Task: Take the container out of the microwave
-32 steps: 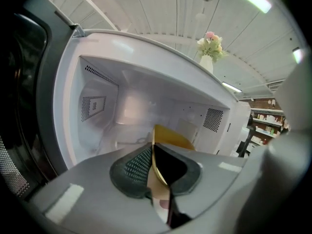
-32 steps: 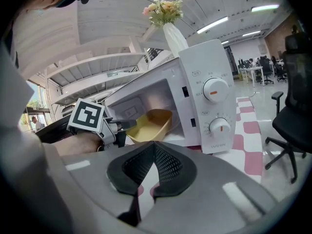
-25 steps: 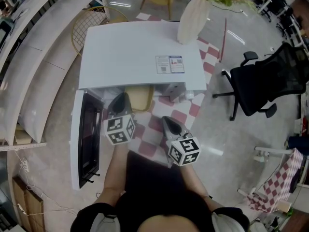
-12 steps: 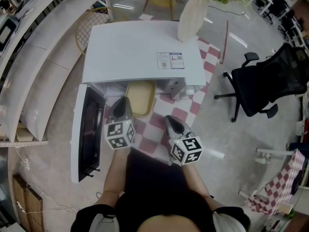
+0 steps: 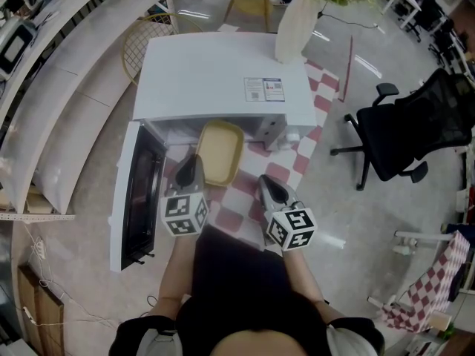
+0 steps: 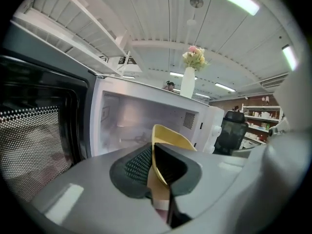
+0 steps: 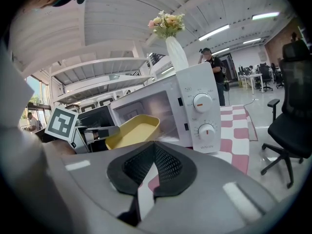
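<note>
1. Head view: a white microwave (image 5: 215,87) is seen from above, set on a pink and white checked cloth (image 5: 249,199).
2. Its door (image 5: 137,199) is swung wide open to the left.
3. The yellow container (image 5: 219,152) is held just in front of the open microwave, above the cloth, and only its far end is tucked under the microwave's top edge.
4. The near rim of the container is pinched by the left gripper (image 5: 194,160), whose jaws are closed tight on it.
5. Nothing is held by the right gripper (image 5: 264,182). Its jaws are pressed together over the cloth, beside the container.
6. A white vase (image 5: 295,24) with flowers is stood at the back of the microwave's top.
7. A shiny grey floor (image 5: 349,199) is spread all around, with a black office chair (image 5: 415,132) to the right and long white shelves (image 5: 52,65) to the left.
</note>
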`<state>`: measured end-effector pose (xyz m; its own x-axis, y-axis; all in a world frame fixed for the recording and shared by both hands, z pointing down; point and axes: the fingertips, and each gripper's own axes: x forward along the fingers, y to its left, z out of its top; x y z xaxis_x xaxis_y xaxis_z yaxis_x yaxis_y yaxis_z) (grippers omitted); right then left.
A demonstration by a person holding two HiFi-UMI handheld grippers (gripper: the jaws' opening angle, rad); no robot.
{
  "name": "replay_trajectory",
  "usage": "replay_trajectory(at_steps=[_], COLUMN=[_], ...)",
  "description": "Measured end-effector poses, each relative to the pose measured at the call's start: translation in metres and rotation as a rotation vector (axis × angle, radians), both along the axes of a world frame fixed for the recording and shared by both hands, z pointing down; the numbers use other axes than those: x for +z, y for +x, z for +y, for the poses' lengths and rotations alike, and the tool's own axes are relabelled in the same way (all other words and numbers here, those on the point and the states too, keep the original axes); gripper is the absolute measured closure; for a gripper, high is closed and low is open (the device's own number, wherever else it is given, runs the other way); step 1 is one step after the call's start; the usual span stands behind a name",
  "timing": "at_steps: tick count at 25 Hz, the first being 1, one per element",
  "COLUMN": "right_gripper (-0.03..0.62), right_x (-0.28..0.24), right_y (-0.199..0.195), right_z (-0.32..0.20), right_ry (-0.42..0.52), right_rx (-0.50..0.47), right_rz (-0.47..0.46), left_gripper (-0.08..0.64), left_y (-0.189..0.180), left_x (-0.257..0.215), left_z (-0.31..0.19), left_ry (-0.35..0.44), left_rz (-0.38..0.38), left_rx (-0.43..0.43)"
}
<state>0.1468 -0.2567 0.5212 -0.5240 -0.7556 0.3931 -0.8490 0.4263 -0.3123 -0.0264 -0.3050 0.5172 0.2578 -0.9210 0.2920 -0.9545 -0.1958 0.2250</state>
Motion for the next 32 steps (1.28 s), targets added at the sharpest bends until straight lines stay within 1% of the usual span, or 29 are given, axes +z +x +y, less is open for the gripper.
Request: replay_trajectory(at_steps=[8,16,21,28,32], right_gripper=[0.591,0.591,0.592,0.592,0.592], right_x=[-0.009,-0.019,-0.025,-0.028,-0.026], right_y=[0.007,0.016,0.023,0.029,0.032], right_z=[0.004,0.004,0.003,0.002,0.003], right_ry=[0.032,0.069,0.100,0.115,0.116], right_rx=[0.012,0.020,0.026,0.017,0.010], right_rz=[-0.013,-0.004,0.002,0.018,0.027], left_gripper=[0.537,0.535,0.535,0.537,0.536], left_y=[-0.004,-0.005,-0.003,0.001,0.006], left_x=[-0.015,-0.019,-0.024,-0.029,-0.028], left_z=[0.017,0.034,0.042,0.051,0.055], left_ry=[0.063,0.080,0.110,0.142,0.152], left_rz=[-0.016,-0.032,-0.053,-0.083,-0.116], left_rx=[0.031,0.072,0.110,0.166,0.206])
